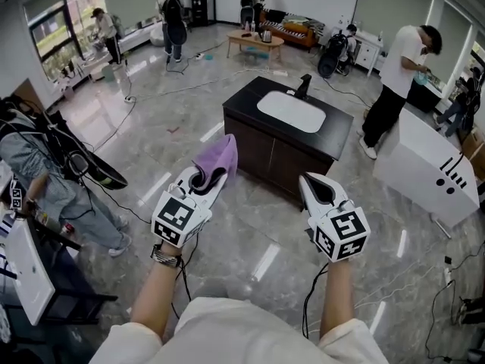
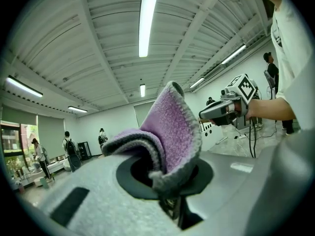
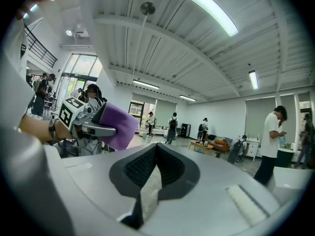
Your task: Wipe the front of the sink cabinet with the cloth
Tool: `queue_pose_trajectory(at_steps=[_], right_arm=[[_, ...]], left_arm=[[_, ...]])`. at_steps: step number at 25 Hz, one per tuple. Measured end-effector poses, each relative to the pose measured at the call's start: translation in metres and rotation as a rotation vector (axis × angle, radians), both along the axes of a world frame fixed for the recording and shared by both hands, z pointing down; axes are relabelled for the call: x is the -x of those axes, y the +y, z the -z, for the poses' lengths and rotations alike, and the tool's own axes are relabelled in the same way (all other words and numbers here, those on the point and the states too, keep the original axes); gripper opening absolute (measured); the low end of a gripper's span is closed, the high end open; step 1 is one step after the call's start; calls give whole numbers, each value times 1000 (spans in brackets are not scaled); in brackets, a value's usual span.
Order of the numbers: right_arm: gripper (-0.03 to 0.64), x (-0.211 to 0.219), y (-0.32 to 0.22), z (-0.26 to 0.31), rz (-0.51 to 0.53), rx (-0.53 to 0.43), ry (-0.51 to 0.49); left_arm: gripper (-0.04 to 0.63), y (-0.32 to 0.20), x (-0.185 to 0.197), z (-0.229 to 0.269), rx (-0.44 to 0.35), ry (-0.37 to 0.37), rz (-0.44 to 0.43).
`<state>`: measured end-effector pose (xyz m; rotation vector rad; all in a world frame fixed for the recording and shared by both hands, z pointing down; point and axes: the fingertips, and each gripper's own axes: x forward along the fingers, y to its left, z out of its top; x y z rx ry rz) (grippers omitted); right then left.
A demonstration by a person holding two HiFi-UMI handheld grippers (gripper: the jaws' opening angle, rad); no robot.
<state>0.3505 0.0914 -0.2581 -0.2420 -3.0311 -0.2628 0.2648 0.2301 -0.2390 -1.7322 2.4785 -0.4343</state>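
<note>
Your left gripper (image 1: 206, 179) has its jaws pinched on the purple cloth (image 1: 217, 160), gripping it at a bunched lower fold. Your right gripper (image 1: 317, 193) has its jaws together with nothing between them.

You hold the cloth in the air on the near side of the sink cabinet (image 1: 286, 138), off its front left corner and not touching it. The right gripper is level with it, short of the cabinet's dark front (image 1: 271, 160).

The cloth looks like a soft, light, fluffy towel. Expect it to flop and fold rather than hold a flat face, and to drag a little on the panel rather than slide. I judge your grip low on the fold to be sound, since it leaves a broad free flap to press against the doors.

Its long axis runs on from the jaws, up and away from you. The free rounded end points toward the cabinet. The flap is doubled over, with the grey edging outermost.
</note>
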Motion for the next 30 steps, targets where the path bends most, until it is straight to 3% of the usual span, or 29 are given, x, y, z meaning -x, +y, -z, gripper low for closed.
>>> queue_pose_trajectory(at_steps=[11, 30], right_arm=[[5, 27, -29, -9, -21, 36, 15], [5, 199, -61, 9, -45, 6, -2]], left_arm=[[50, -21, 27, -14, 7, 29, 12], [51, -60, 206, -6, -18, 26, -16]])
